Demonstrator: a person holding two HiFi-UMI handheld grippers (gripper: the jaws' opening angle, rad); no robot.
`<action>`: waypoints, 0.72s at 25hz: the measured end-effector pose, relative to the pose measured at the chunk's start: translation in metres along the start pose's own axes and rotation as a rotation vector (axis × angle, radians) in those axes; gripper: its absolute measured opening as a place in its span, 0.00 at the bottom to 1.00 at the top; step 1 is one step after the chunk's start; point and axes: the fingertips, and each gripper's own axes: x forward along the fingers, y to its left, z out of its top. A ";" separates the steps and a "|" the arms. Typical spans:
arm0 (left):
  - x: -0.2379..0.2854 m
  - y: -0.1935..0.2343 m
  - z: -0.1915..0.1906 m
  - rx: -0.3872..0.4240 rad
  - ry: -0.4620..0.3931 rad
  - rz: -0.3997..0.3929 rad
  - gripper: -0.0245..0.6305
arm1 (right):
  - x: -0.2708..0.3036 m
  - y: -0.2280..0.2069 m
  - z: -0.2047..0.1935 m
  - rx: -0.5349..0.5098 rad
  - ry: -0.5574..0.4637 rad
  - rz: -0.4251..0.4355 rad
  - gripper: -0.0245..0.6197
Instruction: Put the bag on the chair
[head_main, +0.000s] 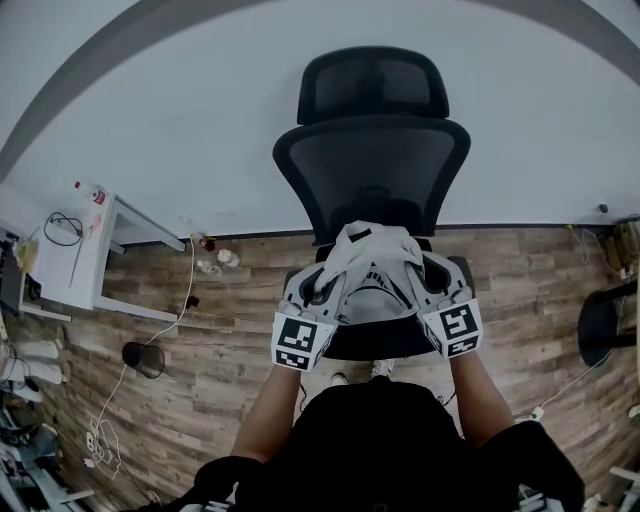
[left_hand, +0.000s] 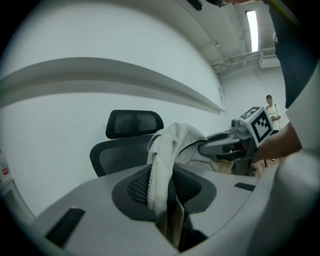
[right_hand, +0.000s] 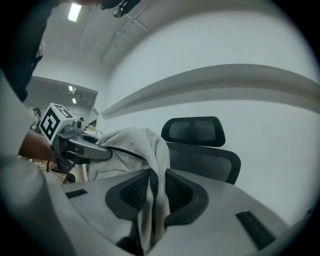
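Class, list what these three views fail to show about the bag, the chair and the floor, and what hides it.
Head view: the seat of the chair lies under the bag, left gripper and right gripper; whether bag touches seat is unclear.
Both gripper views: the bag's lower end drops out of sight between the jaws.
Head view: floor items left of the chair are too small to name.

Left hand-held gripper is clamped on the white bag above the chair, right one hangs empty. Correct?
No, the right hand-held gripper is not empty: the right gripper view shows its jaws closed on a fold of the bag too. The left hand-held gripper does clamp it above the chair.
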 end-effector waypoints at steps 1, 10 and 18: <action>0.007 0.000 -0.004 0.000 0.013 0.006 0.19 | 0.005 -0.005 -0.005 0.000 0.007 0.016 0.18; 0.055 0.011 -0.035 -0.021 0.077 0.045 0.19 | 0.042 -0.029 -0.048 -0.034 0.103 0.122 0.19; 0.089 0.020 -0.076 -0.055 0.154 0.023 0.19 | 0.071 -0.038 -0.088 -0.020 0.177 0.142 0.19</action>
